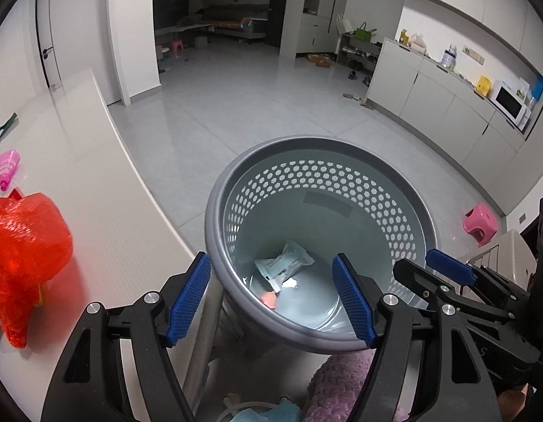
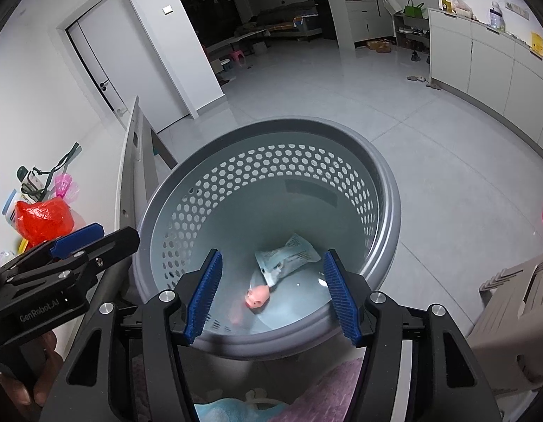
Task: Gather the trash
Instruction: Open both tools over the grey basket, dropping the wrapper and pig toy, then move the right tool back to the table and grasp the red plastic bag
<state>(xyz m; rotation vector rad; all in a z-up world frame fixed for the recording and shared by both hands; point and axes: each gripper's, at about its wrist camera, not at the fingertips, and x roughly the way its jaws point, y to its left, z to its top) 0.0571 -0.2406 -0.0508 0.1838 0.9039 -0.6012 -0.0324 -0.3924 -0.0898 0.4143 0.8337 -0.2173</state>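
Note:
A grey perforated basket (image 1: pixel 215 207) (image 2: pixel 391 190) stands on the floor below both grippers. On its bottom lie a white and teal packet (image 1: pixel 285 263) (image 2: pixel 287 256) and a small pink piece (image 1: pixel 269 299) (image 2: pixel 257 295). My left gripper (image 1: pixel 271 260) hovers open over the basket's near rim, with nothing between its blue pads. My right gripper (image 2: pixel 271 255) is open over the basket's mouth, also holding nothing. A crumpled red plastic bag (image 1: pixel 21 246) (image 2: pixel 43 219) sits on the white table (image 1: pixel 95 176) to the left.
A pink shuttlecock-like item (image 1: pixel 7 168) and other small clutter lie on the table's left side. A purple fuzzy cloth (image 1: pixel 342 379) is just under the grippers. A pink stool (image 1: pixel 480 223) and a beige stool (image 2: pixel 517 299) stand at the right. Cabinets line the right wall.

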